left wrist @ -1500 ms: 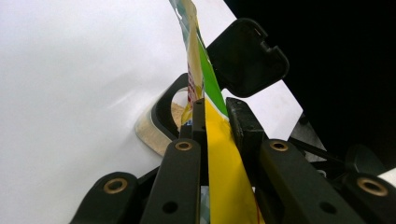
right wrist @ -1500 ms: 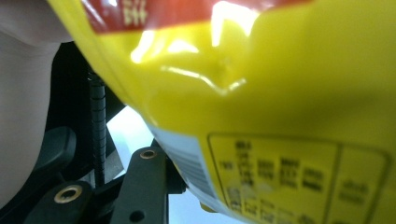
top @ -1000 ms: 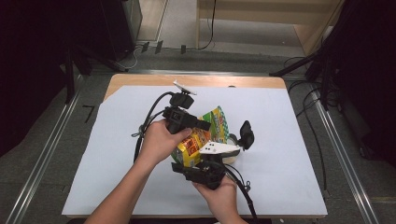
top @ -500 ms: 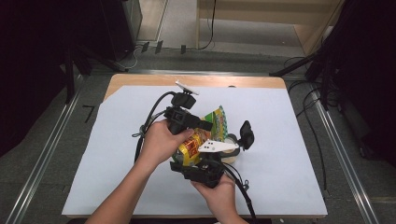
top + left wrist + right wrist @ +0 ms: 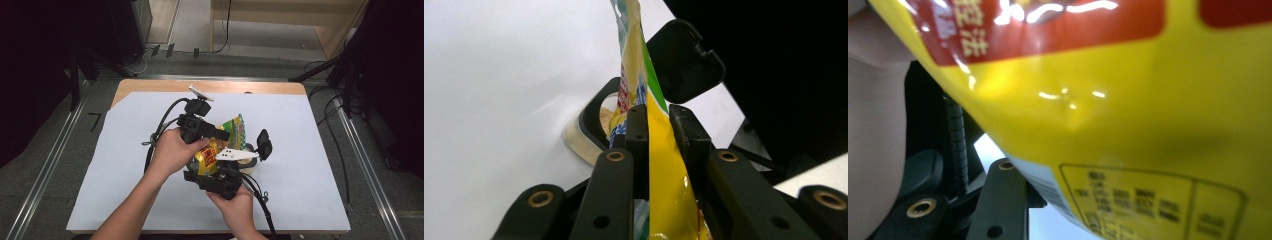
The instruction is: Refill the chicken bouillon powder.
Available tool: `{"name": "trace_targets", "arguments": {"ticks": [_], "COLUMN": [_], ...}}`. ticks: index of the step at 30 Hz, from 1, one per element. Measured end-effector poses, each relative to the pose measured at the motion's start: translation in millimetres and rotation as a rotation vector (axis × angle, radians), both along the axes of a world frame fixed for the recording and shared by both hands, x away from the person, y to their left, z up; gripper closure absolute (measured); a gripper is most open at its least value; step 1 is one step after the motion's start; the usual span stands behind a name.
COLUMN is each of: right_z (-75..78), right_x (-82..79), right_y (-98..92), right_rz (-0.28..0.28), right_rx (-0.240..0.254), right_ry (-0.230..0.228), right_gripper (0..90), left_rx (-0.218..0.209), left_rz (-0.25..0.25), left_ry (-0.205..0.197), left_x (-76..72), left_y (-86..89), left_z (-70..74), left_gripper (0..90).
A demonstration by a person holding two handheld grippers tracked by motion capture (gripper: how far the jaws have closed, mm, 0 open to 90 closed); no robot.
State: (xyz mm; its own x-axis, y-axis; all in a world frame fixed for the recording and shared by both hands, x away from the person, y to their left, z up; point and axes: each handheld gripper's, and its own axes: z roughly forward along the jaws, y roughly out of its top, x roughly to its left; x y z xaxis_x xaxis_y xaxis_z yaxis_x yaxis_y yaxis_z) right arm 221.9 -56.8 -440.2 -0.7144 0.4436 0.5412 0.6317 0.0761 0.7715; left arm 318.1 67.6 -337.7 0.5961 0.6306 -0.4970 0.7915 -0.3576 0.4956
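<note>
Left gripper [image 5: 658, 120]: its two black jaws stand on either side of the thin upper edge of a yellow snack bag [image 5: 664, 175]. The jaws have just been opening a little. In the left gripper view a narrow gap shows between the film and the right-hand jaw, while the left-hand jaw lies against it, so the grip looks slack rather than pressing. In the high view the left gripper [image 5: 220, 134] sits in the person's left hand [image 5: 172, 152], its cable looping back toward the far side of the table.

Right gripper [image 5: 212, 176]: held low in the right hand [image 5: 235, 202], it meets the bag from the near side. In the right gripper view the yellow and red film of the bag [image 5: 1108, 100] lies close over the lens and covers the jaw tips, so whether these jaws clamp the film cannot be told.

Snack bag [image 5: 220, 145]: held up off the table between the two grippers, over the middle of the white sheet [image 5: 310, 150] that covers the table [image 5: 150, 86]. Its green and yellow top points away from the person.

Beyond the bag: a round container [image 5: 591, 122] with a dark rim rests on the sheet, its black hinged lid [image 5: 684, 60] standing open.
</note>
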Motion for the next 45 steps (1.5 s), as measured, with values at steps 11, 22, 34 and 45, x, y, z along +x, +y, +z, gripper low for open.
{"name": "trace_targets", "arguments": {"ticks": [11,22,34,45], "right_z": [-0.4,0.0,-5.1,-0.9], "right_x": [-1.2,-2.2,-4.6,-5.4], "right_y": [0.7,0.3,0.6,5.1], "right_rz": [-0.005,-0.008,-0.012,-0.019], "right_rx": [-0.008,-0.023,0.017,-0.114], "right_ry": [-0.013,-0.029,0.004,-0.089], "right_gripper": [65.2,65.7,67.0,64.3], "left_rx": [0.005,0.000,0.027,0.005], "left_rz": [0.000,-0.002,-0.015,0.008], "left_ry": [-0.008,-0.001,-0.019,-0.002], "left_x": [-1.0,0.0,-1.4,1.3], "left_y": [-1.2,-1.9,-3.2,-2.0], "left_z": [0.6,-0.1,0.7,-0.8], "left_gripper": [81.5,82.4,85.9,85.9]}}
